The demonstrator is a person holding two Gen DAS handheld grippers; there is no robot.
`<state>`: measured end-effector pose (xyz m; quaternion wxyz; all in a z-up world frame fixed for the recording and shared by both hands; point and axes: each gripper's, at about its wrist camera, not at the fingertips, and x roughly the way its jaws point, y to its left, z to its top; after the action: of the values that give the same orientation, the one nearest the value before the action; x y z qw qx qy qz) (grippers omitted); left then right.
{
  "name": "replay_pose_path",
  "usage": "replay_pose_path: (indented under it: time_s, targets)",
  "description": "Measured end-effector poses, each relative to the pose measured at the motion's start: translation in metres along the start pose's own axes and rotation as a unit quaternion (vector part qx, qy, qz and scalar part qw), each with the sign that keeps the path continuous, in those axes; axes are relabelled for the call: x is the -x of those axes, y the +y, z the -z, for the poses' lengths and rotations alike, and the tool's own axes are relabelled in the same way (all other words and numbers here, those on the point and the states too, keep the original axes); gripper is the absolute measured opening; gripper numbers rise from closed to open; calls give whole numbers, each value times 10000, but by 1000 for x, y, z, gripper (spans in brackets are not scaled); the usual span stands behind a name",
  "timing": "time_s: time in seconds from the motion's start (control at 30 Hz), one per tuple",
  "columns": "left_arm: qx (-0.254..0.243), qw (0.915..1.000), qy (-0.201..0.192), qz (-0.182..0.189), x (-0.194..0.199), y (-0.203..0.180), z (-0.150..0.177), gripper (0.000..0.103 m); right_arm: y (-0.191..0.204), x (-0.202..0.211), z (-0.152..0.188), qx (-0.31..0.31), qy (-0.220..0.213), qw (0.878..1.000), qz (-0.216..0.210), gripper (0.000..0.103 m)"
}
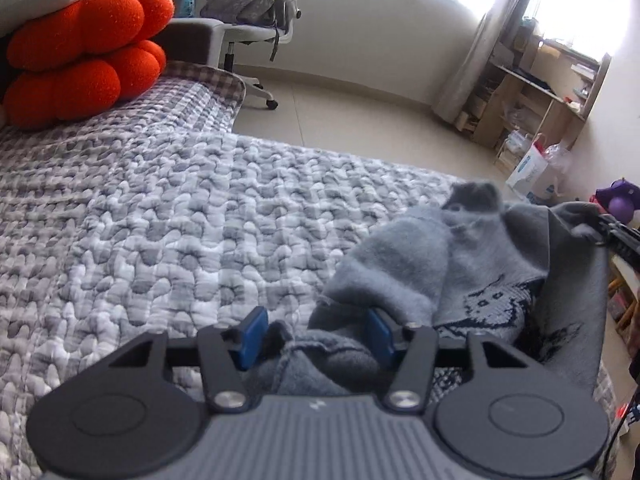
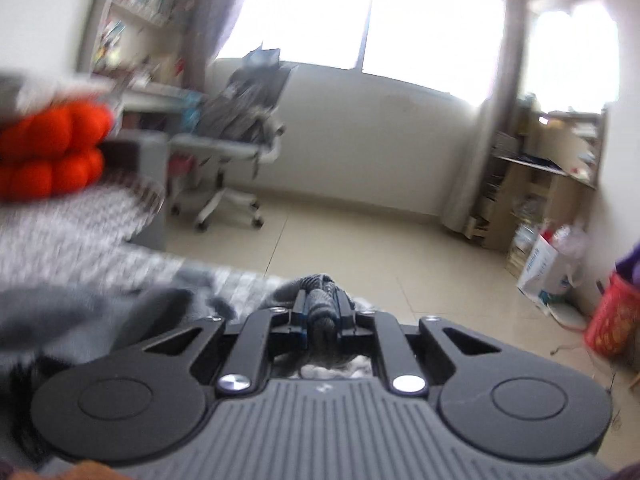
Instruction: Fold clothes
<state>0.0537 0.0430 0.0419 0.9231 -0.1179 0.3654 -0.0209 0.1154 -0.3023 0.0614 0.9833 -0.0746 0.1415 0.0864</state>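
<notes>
2 tools | left tool spread around grey garment | right tool clamps it

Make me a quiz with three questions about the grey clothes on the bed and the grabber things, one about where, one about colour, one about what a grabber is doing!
1. Where does the round cushion sit?
A. on the floor
B. on the bed
C. on the chair

2. What colour are the pads on the left gripper?
A. blue
B. yellow
C. green

3. What is the right gripper doing?
A. hanging open over the floor
B. holding a book
C. pinching grey cloth

Answers:
1 B, the orange cushion rests on the quilted bed cover.
2 A, both pads show blue in the left wrist view.
3 C, its jaws are closed tight on a bunch of the grey garment.
</notes>
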Motion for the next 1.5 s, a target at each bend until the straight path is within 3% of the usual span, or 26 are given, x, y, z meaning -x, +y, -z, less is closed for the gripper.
replay_pose_path:
  time_s: [0.3, 0.43, 0.5, 0.63, 0.73, 0.9, 1.0, 1.1, 1.37, 1.5]
  targets:
    - [177, 9994, 161, 261, -23, -12, 9, 57, -15, -39, 29, -330, 856, 9955, 248, 12]
    - [224, 9993, 123, 279, -26, -14, 11, 56, -9, -41, 34, -358, 975, 9945, 101, 13]
    - [168, 9995, 97, 246, -25, -15, 11, 49, -7, -39, 31, -380, 964, 9946, 36, 14]
    - [173, 9996, 70, 209, -22, -12, 11, 17, -2, -35, 29, -376, 955, 9947, -52, 17]
    - [355, 9993, -56, 120, -12, -6, 11, 11, 3, -33, 28, -367, 952, 9948, -63, 17]
    - [682, 9931, -906, -313, 28, 13, -11, 9, 0, -28, 26, -432, 790, 9959, -95, 17]
    - [1216, 9850, -1197, -250, 47, 37, -28, 9, 3, -27, 24, -496, 708, 9962, -76, 17]
    - [1537, 9812, -1162, -133, 50, 52, -30, 9, 7, -29, 26, -448, 780, 9959, -67, 17]
    - [1445, 9869, -629, -338, 13, 70, -10, 10, 8, -38, 37, -338, 1135, 9929, -65, 19]
    - [1182, 9902, -667, -329, 13, 64, -10, 10, 2, -36, 37, -300, 1127, 9931, -84, 19]
